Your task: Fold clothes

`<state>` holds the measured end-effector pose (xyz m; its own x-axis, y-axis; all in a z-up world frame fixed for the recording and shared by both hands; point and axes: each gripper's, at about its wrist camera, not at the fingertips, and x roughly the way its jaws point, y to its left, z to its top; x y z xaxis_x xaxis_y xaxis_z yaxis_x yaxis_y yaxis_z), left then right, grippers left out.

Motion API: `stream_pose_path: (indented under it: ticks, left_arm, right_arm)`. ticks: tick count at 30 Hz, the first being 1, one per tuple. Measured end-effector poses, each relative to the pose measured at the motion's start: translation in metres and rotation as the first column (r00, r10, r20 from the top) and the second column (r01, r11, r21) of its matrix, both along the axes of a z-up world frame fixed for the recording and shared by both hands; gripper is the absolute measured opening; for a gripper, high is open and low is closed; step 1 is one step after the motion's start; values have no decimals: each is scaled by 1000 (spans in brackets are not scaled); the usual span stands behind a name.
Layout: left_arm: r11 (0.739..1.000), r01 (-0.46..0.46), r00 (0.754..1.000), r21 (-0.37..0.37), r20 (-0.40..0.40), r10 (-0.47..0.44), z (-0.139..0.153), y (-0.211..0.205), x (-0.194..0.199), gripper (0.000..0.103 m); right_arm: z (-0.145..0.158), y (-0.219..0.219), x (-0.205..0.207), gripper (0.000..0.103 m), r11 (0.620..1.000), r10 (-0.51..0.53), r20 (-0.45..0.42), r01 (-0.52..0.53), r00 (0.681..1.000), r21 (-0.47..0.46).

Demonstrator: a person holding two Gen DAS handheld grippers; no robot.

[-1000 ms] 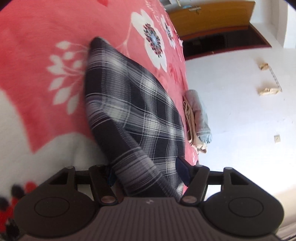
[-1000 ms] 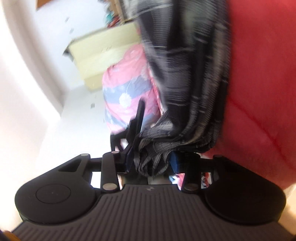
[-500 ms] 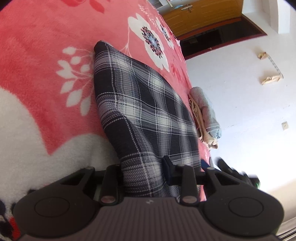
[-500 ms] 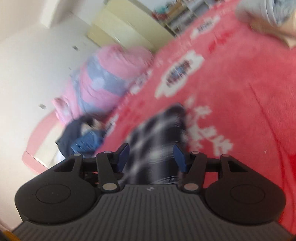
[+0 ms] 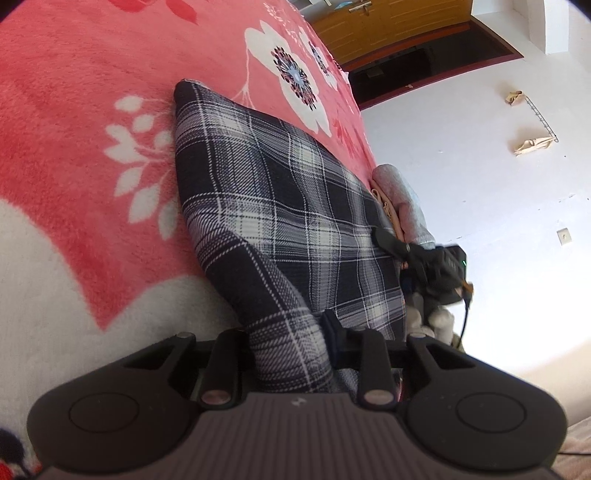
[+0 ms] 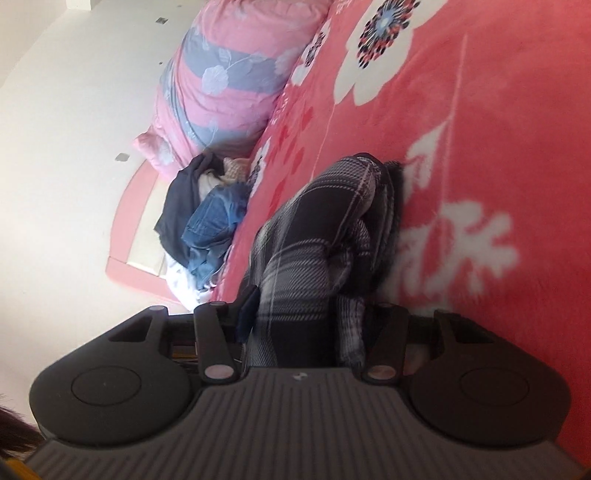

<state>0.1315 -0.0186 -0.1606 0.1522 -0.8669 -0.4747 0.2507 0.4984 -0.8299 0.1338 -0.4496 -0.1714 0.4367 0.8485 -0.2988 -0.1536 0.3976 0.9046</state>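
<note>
Two tools: both sit at the near edge of one plaid garment, each gripping part of it.
Left tool: its fingers are closed on a fold of the plaid cloth, which rises between them and fills the gap.
Right tool: its fingers are part-way apart with a thick bunch of the same plaid fabric packed between them; the cloth touches both sides, so it is gripped.
Right tool seen from the left camera: a dark tool at the garment's far side edge, at the bed's rim; its jaw state cannot be told from there.
Plaid garment: dark with white checks, lying on the bed as a long, flat panel that narrows to a rounded corner away from the left tool; in the right view it is rumpled into ridged folds.
Bed cover: a fleecy red blanket with large white flowers and leaf sprigs; the garment rests directly on it.
Folded stack: grey and beige pieces at the bed's edge, just beyond the garment, beside the white wall.
Pillow: pink with grey bands and flowers, at the far end of the bed.
Loose pile: dark cloth and blue denim heaped near the pillow, apart from the plaid piece.
Door: brown wood, beyond the bed.
</note>
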Motion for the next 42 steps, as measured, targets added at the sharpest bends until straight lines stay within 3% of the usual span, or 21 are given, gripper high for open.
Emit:
stream_pose_path:
  ticks: [5,7,12,19,29,35,42]
  left_arm:
    - [1000,-2,1000,-17,-1,2,-2,3,1,26]
    - [1000,-11,1000,-17,4,11,-2,3,0,25]
    - [999,-37,996,27,77,35,12,-3,-10,21]
    - [999,-42,987,19,158,39,42,-12,-22,18]
    - [998,47,972,-40,232,-37,92,-77,-35,19]
    - [987,137,956,-88,271,-108,129,-169,-19,20]
    - [970,210,938,-124,306,-164,166,-308,39,22]
  right_arm:
    - [-3,9,16,41,998,22,22,-23,1000,63]
    - [-1,13,12,38,998,24,52,-27,998,49]
    - [18,23,-12,32,995,1,169,15,986,-94]
    - [67,40,-49,30,948,27,358,89,933,-305]
    - [137,0,-94,29,893,-17,482,230,876,-386]
    - [198,-69,-104,29,809,-17,562,341,827,-478]
    - [271,-178,-75,29,654,-22,616,478,788,-587]
